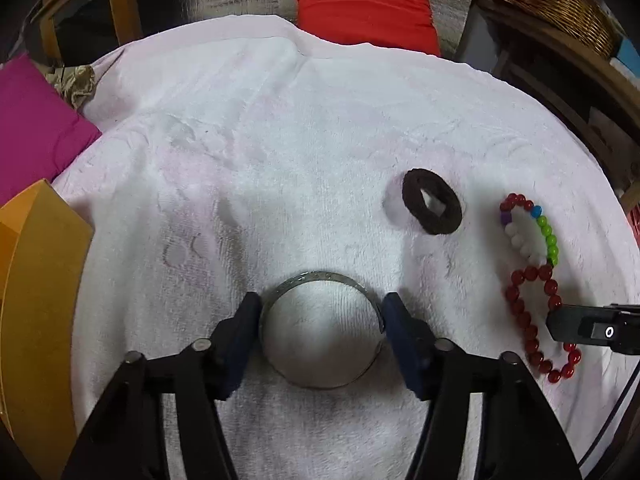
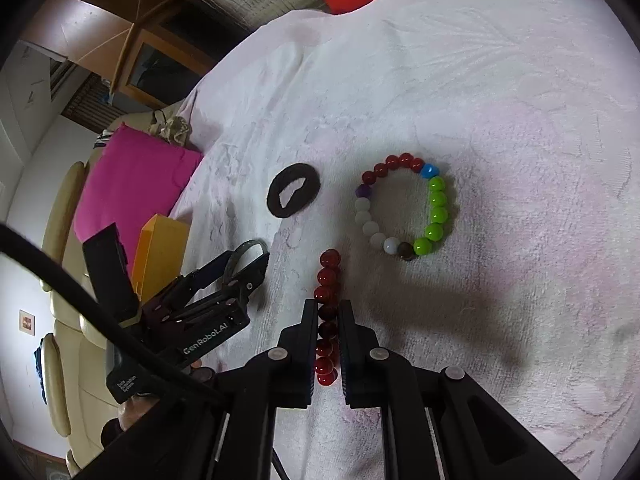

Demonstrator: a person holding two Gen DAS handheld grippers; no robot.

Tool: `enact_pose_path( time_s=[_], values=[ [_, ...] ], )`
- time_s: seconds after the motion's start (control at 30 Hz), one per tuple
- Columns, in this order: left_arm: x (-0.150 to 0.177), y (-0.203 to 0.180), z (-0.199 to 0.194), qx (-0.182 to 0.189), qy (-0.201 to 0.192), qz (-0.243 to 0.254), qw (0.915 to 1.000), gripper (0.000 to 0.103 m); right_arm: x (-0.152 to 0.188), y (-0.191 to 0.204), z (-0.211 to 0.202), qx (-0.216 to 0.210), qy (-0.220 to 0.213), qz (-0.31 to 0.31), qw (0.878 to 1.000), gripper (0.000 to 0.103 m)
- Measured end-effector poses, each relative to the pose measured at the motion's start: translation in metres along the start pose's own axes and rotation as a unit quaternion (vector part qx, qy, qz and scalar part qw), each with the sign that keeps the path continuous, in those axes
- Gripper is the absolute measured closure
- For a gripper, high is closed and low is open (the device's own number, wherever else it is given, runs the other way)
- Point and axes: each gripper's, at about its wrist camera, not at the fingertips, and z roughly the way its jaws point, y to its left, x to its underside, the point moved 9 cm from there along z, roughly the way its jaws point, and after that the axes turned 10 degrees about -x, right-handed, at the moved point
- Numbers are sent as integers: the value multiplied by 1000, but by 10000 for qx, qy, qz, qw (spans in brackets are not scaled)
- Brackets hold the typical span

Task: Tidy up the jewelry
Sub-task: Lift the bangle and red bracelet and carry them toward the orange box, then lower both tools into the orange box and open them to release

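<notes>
Left gripper [image 1: 320,320] clamped across the silver bangle [image 1: 320,280], right gripper [image 2: 325,340] pinching the red bead bracelet [image 2: 328,280]: likely bound for orange box [image 1: 40,280].

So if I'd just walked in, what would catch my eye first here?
Probably the multicoloured bead bracelet lying in a loop on the white towel, with a dark hair tie to its left. Then the two claws: the right claw pinches a red bead bracelet, while the left claw grips a silver bangle by its sides.
</notes>
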Motion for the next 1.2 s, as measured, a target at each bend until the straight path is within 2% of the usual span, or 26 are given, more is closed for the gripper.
enact_pose_path(
  time_s=[0.17,0.23,0.4,0.67,0.8,0.93,1.03,1.2],
  values=[
    [7,4,-6,60,-17,129,9999,41,5,-6,11,172,188,76,9996,89],
    [10,7,-12,78,-41,135,9999,41,4,-7,13,220,129,39,9997,89],
    [12,23,-35,47,-242,0,9997,41,-5,8,5,197,-268,-262,9991,93],
    [5,50,-97,-14,-906,-378,9952,41,-9,60,0,-203,-707,-775,9943,93],
    [3,71,-135,-226,-1347,-562,9890,41,-9,86,4,-381,-739,-921,9923,93],
    [3,103,-155,-412,-1604,-831,9827,41,-8,113,11,-610,-781,-1051,9895,93],
    [11,133,-161,-665,-1634,-1029,9789,41,-5,135,21,-749,-778,-1143,9876,93],
    [43,195,-168,-1119,-1491,-1487,9712,41,3,177,45,-1016,-680,-1336,9835,93]
  ],
)
